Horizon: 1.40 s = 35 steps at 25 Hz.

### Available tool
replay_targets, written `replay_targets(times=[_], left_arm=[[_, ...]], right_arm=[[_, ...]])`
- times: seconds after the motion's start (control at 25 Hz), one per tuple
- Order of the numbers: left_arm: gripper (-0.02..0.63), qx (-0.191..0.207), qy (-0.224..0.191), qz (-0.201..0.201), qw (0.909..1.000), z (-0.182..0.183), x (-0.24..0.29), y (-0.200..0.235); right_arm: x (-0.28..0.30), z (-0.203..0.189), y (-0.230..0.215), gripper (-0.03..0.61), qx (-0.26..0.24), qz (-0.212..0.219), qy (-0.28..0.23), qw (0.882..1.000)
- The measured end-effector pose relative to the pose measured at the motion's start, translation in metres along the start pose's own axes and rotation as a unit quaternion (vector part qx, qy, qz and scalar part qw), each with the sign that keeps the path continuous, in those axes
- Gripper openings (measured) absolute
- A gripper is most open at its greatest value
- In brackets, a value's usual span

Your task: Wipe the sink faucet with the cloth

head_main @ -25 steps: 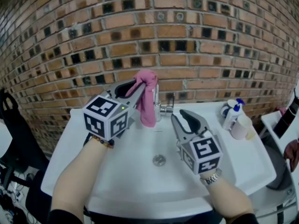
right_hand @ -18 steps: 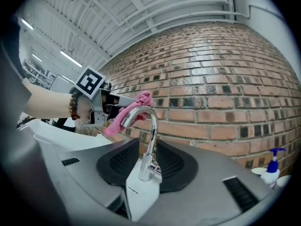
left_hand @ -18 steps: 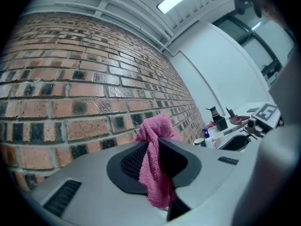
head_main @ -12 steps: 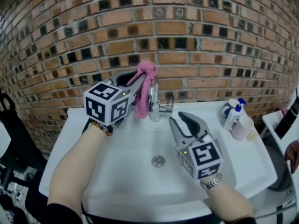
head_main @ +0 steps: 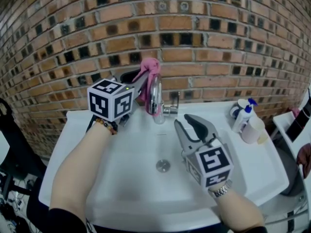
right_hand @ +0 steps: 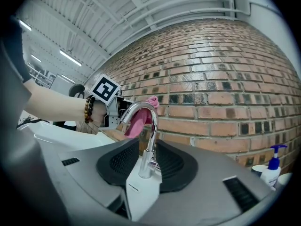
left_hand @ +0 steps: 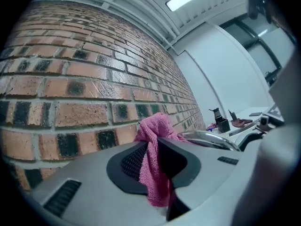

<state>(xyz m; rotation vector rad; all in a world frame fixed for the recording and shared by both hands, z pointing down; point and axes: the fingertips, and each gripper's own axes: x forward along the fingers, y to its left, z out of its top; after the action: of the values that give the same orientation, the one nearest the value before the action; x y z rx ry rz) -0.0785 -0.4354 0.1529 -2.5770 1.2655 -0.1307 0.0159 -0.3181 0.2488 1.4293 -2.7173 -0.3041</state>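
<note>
The pink cloth (head_main: 149,72) hangs bunched between the jaws of my left gripper (head_main: 142,85), which is shut on it. It hangs just left of and behind the arched chrome faucet (head_main: 155,98), close to the brick wall. In the left gripper view the cloth (left_hand: 153,131) fills the gap between the jaws, and the faucet spout (left_hand: 211,139) lies to its right. My right gripper (head_main: 183,121) hovers over the white sink (head_main: 121,188), in front of the faucet, open and holding nothing. The right gripper view looks straight at the faucet (right_hand: 149,140), with the cloth (right_hand: 136,124) behind the spout.
The drain (head_main: 163,165) is in the middle of the basin. A blue-pump soap bottle (head_main: 243,114) and a white container (head_main: 250,130) stand on the right rim. The brick wall (head_main: 204,38) rises straight behind the faucet. A dark chair (head_main: 9,140) stands at the far left.
My left gripper has carried the cloth leftward and back toward the wall, off the faucet spout, which now shows bare. The right gripper has stayed where it was.
</note>
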Motion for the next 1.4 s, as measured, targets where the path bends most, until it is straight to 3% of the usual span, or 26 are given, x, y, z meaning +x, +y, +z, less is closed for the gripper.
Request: replay_targets(times=[0.36, 1.4], left_arm=[[0.054, -0.022, 0.011, 0.003, 0.9997, -0.022, 0.012, 0.006], [0.054, -0.023, 0.121, 0.028, 0.9919, -0.118, 0.025, 0.0]], right_arm=[[0.002, -0.005, -0.001, 0.127, -0.001, 0.0, 0.009, 1.0], [0.007, -0.015, 0.002, 0.127, -0.005, 0.008, 0.02, 1.0]])
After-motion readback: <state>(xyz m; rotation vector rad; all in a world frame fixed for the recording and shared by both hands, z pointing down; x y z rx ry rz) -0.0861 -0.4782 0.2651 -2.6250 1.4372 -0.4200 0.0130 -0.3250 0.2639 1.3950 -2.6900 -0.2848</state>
